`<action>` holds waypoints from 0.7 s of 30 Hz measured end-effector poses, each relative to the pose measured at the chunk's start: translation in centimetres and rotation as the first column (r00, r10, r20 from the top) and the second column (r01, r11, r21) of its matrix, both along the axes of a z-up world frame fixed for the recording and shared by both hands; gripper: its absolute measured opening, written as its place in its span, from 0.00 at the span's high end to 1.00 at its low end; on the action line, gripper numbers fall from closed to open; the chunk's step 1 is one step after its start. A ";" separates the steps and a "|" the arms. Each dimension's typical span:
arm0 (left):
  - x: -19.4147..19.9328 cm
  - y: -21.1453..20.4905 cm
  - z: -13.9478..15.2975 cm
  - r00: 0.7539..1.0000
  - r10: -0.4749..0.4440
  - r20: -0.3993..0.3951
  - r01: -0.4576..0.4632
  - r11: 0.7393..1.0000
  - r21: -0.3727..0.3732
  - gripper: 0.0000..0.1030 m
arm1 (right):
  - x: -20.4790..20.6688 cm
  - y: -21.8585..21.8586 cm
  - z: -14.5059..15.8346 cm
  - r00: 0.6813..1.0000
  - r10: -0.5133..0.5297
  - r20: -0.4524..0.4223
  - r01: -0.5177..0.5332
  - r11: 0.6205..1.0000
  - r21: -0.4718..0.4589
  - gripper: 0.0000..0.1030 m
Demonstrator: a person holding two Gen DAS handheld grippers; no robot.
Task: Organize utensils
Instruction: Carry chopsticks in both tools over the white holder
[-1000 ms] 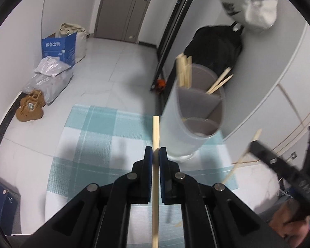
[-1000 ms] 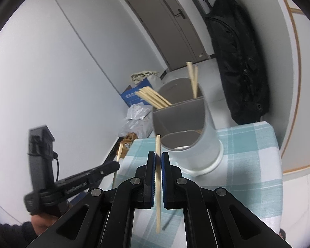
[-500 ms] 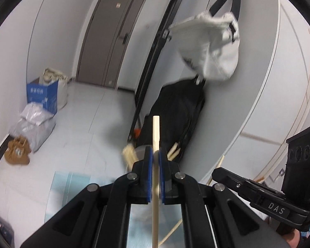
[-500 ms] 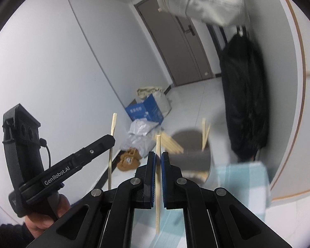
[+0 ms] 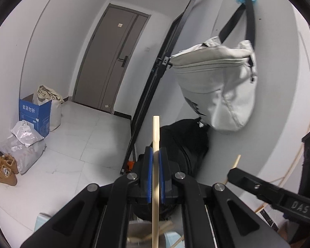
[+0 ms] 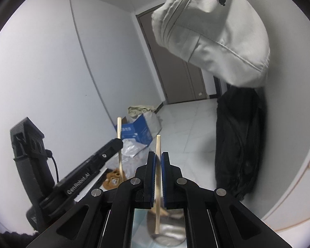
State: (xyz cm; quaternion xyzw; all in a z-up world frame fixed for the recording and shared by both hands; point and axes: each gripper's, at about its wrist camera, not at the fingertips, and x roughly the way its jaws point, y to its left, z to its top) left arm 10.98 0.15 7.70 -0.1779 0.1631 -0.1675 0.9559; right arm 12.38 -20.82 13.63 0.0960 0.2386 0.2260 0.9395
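Note:
My left gripper (image 5: 155,155) is shut on a wooden chopstick (image 5: 155,132) held upright. Below it, between the arms, I see the top of the grey utensil holder (image 5: 142,233) with chopstick ends in it. My right gripper (image 6: 158,159) is shut on another wooden chopstick (image 6: 158,144), also upright, with the holder (image 6: 167,229) blurred underneath. The left gripper (image 6: 118,142) with its chopstick shows at the left in the right wrist view; the right gripper (image 5: 232,172) with its chopstick tip shows at the lower right in the left wrist view.
A light grey bag (image 5: 217,82) hangs on the wall above a black bag (image 5: 186,142). On the floor lie a blue box (image 5: 35,115), plastic packages (image 5: 22,144) and brown shoes (image 5: 4,171). A grey door (image 5: 111,66) is at the back.
Both grippers have tilted upward and risen with their chopsticks. The holder and checked cloth have dropped to the bottom edge of both views, and the hanging bag has come into view.

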 end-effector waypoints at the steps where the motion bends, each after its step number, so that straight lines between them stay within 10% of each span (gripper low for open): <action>1: 0.5 0.0 -0.4 1.000 0.010 0.002 -0.010 1.000 -0.001 0.98 | 0.6 0.0 0.0 1.000 -0.003 0.001 0.003 1.000 -0.004 0.96; 21: 2.2 -2.3 -5.4 0.985 0.099 0.142 -0.116 0.987 0.116 0.98 | 4.2 1.5 -4.8 0.999 0.044 0.019 -0.043 0.998 -0.044 0.96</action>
